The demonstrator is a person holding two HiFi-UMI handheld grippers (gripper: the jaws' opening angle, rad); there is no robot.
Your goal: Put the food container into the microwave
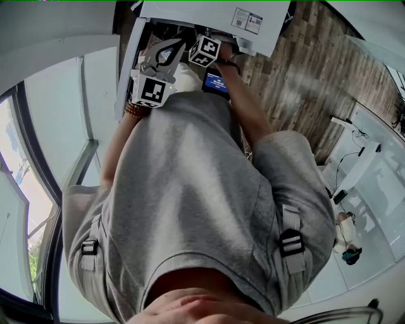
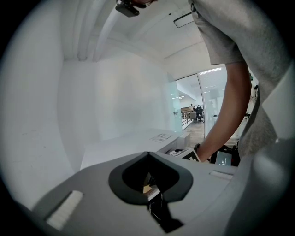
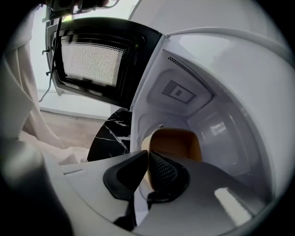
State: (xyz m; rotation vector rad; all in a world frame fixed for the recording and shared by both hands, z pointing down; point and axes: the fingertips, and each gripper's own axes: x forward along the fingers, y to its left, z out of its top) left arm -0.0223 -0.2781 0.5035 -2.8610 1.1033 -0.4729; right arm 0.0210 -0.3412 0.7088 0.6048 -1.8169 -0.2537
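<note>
In the right gripper view a tan food container (image 3: 177, 144) sits inside the white microwave cavity (image 3: 221, 115). My right gripper (image 3: 147, 156) reaches into the cavity and is shut on the container's near rim. The microwave door (image 3: 92, 60) stands open to the left. In the head view the white microwave (image 1: 209, 16) is at the top, with the right gripper's marker cube (image 1: 204, 50) at its opening. My left gripper (image 1: 179, 44) is beside it, shut and empty; in its own view the left gripper (image 2: 147, 156) points past the microwave's top (image 2: 138, 140).
A round black marble table (image 3: 110, 133) stands under the microwave door. The person's grey shirt (image 1: 202, 202) fills most of the head view. A wood-pattern floor (image 1: 316, 69) lies to the right, and glass walls (image 1: 38, 126) to the left.
</note>
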